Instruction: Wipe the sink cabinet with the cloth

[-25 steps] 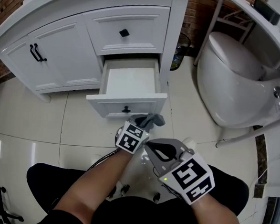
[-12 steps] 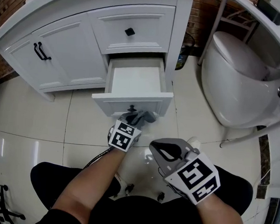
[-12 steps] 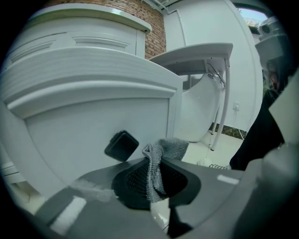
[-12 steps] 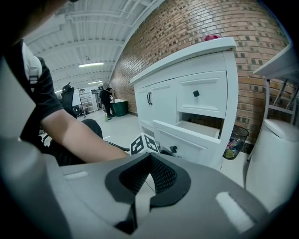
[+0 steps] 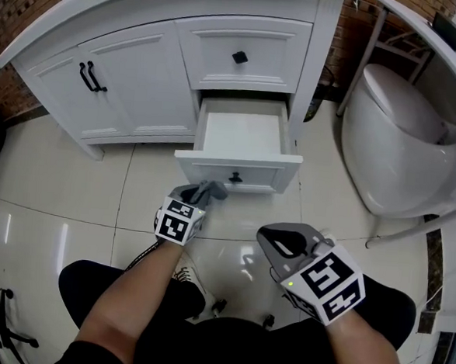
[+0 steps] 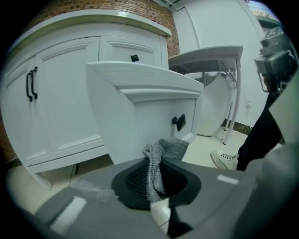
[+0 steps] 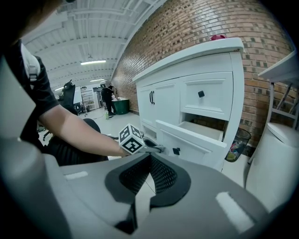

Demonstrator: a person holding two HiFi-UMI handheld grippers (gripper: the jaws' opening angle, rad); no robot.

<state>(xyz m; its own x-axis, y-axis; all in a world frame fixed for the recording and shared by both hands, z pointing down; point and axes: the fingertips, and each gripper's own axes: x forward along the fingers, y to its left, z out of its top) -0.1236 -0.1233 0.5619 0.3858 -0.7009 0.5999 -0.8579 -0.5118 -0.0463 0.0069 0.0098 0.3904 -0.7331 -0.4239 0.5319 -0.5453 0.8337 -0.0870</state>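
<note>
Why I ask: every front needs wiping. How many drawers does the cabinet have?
2: closed upper drawer; open lower drawer beneath it. No others visible.

The sink cabinet [image 5: 142, 70] is set against the brick wall [image 5: 22, 3]. Its paired doors [image 5: 102, 83] are placed at the left, and two drawers are stacked at the right. The lower drawer [image 5: 240, 139] is drawn out over the floor [image 5: 56, 196], beneath the upper drawer [image 5: 240, 58]. The toilet [image 5: 402, 135] is found right of the cabinet, and a waste bin [image 7: 238, 142] is lodged between them by the wall. The left gripper [image 5: 198, 192] is held just before the lower drawer's front, left of its knob [image 5: 234, 176], with the cloth [image 6: 161, 158] pinched between its jaws. The right gripper [image 5: 271, 236] is held further right, nearer the person and apart from the drawer.
</note>
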